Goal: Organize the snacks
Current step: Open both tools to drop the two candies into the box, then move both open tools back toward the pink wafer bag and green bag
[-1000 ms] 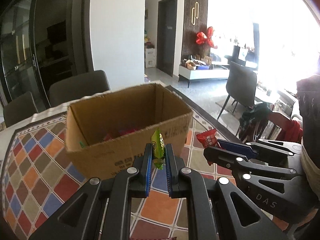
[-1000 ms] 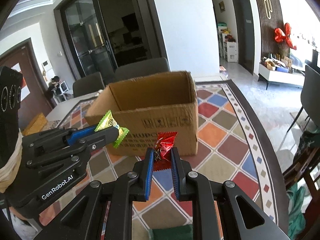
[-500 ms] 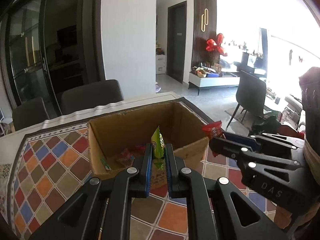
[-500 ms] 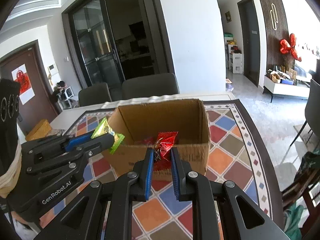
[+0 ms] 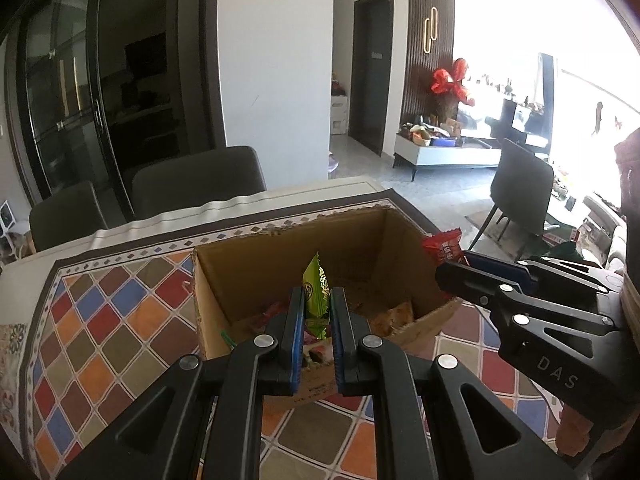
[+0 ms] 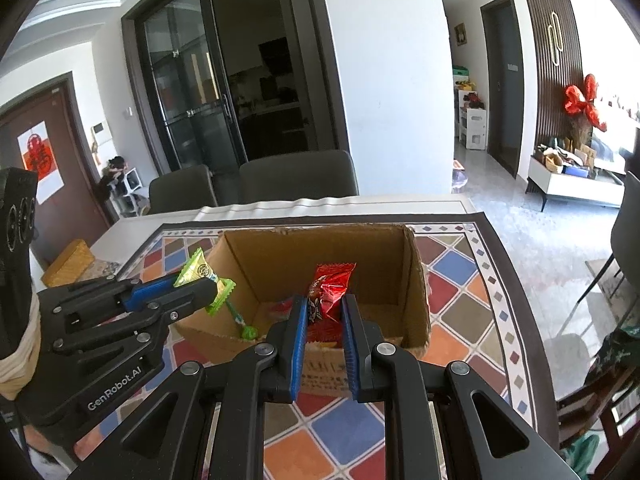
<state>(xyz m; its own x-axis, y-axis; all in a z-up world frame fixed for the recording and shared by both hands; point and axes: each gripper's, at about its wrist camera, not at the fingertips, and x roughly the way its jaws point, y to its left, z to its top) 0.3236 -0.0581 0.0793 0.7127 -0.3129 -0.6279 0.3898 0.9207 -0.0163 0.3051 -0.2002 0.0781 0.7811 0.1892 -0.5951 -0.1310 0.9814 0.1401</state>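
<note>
An open cardboard box [image 5: 368,240] [image 6: 416,280] stands on the patterned table mat with several snacks in its bottom. My left gripper [image 5: 316,300] [image 6: 208,288] is shut on a green snack packet [image 5: 316,288] [image 6: 198,272] and holds it over the box's near left side. My right gripper [image 6: 324,308] [image 5: 444,270] is shut on a red snack packet [image 6: 330,286] [image 5: 444,246] and holds it over the box's near right side.
A colourful checked mat [image 5: 100,328] [image 6: 460,288] covers the table. Grey chairs [image 5: 196,184] [image 6: 296,176] stand behind the far edge. A yellow woven box [image 6: 68,268] lies at the table's left. The table's right edge [image 6: 532,304] drops to the floor.
Both grippers have risen and moved forward with their packets, from in front of the box's wall to over its opening. The box's inside now shows.
</note>
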